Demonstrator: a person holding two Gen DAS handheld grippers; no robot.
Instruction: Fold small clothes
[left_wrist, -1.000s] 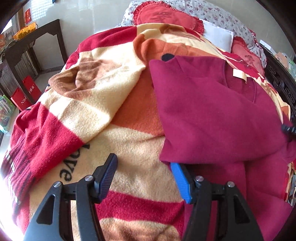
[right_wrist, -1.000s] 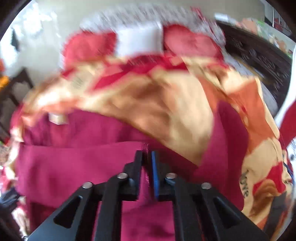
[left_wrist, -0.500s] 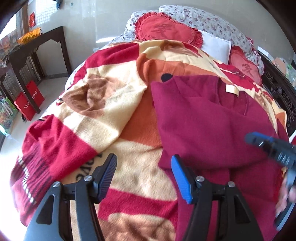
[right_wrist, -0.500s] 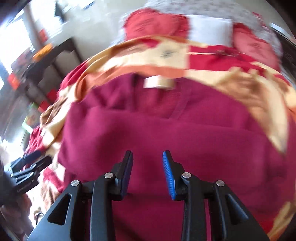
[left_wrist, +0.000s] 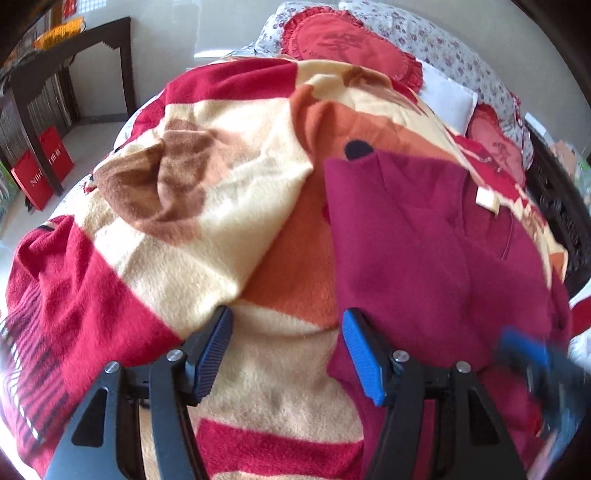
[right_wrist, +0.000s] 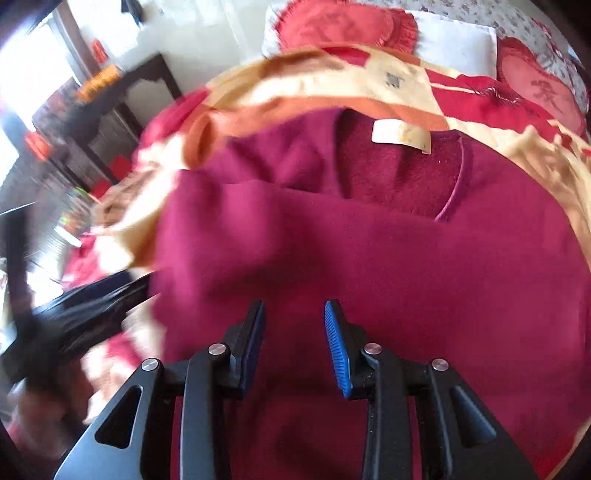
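A: Where's the sweater?

B: Spread on the blanket that covers the bed. In the left wrist view it fills the right half of the frame; in the right wrist view it takes up the centre, with the neck label toward the top.

A: How far along is the folding?

B: Partway, I'd judge. One side already lies turned over the body, with a straight folded edge running across just under the neckline. The lower part toward the bottom of the frame looks unfolded, so at least one more fold is left.

A: And the grippers?

B: The left gripper is released, jaws wide apart, with bare blanket between them and the sweater's edge just beside its right finger. The right gripper is also released: a narrow gap, nothing pinched, the sweater lying below it.

A: What's different from a second ago?

B: Then the right gripper was clenched with red cloth at its jaws, in a blurred frame. Since then it has let go and its view has swung over the middle of the sweater. The left gripper's opening has hardly changed, but its view has shifted a little, and the right gripper now shows as a blue blur at lower right of its frame.
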